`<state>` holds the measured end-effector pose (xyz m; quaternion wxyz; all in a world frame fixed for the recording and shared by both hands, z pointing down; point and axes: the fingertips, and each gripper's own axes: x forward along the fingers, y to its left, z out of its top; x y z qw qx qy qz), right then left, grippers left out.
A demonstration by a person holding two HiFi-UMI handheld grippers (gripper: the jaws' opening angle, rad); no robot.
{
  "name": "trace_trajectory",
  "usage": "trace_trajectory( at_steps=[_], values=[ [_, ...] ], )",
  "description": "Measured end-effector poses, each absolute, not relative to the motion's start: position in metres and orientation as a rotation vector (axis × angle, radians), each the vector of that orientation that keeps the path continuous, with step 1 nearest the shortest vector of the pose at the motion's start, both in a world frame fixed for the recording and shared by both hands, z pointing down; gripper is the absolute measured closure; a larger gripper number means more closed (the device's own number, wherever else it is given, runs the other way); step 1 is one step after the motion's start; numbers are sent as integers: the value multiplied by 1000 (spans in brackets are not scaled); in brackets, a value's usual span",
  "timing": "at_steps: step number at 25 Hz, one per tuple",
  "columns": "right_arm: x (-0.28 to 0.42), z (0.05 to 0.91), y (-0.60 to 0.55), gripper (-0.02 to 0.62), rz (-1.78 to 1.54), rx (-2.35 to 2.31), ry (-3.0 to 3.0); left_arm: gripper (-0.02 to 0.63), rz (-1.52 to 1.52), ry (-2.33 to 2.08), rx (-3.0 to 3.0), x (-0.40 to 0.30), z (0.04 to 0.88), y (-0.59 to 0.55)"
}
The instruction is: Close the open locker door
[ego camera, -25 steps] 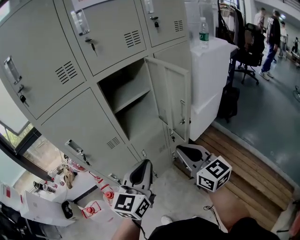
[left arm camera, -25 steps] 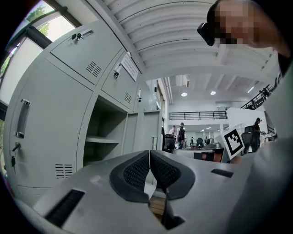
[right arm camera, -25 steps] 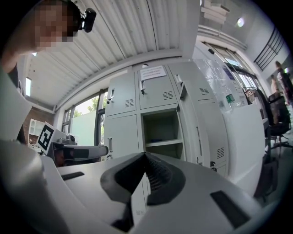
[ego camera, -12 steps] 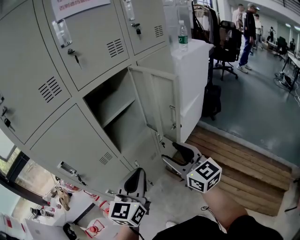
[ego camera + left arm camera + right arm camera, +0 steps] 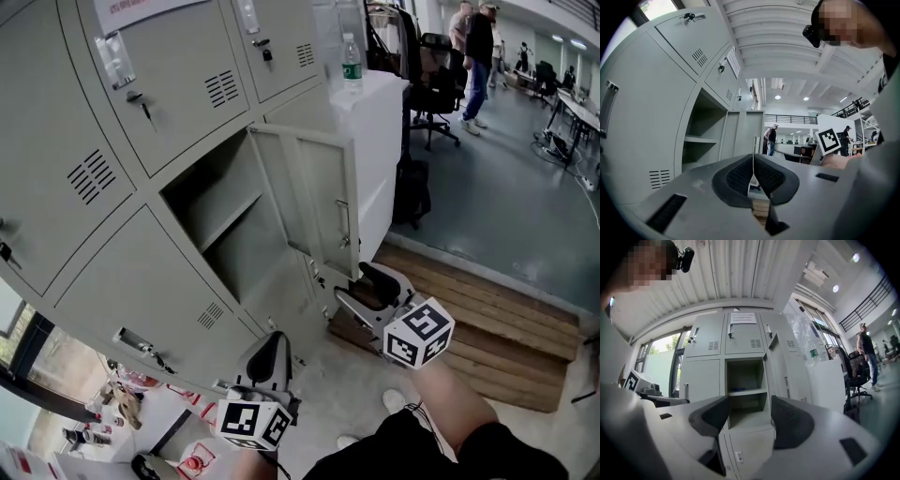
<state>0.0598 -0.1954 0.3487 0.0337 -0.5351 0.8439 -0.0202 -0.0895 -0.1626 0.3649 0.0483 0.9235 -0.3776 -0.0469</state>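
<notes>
The right gripper is standing with its jaws spread wide. They have just been opening, and nothing is sitting between the pads; only the lockers are showing through the gap. The left gripper is keeping its jaws pressed together, pad against pad, gripping nothing.

Straight ahead of the right gripper the open compartment is facing it, with a shelf crossing its middle. The locker door is hanging swung out just beyond the right gripper's tips and a little to their right, apart from them and untouched. From the left gripper, the same door is lying directly past its closed tips, the compartment to their left.

Farther off to the right gripper's right, a white cabinet is carrying a water bottle. A wooden platform is running below that gripper, and people are standing well beyond.
</notes>
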Motion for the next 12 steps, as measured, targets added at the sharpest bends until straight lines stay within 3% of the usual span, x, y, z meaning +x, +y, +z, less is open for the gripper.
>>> trace_trajectory(
  at_steps=[12],
  values=[
    [90,338,-225,281,-61,-1670,2575,586,-178,-1204,2806,-88,358,-170]
  ],
)
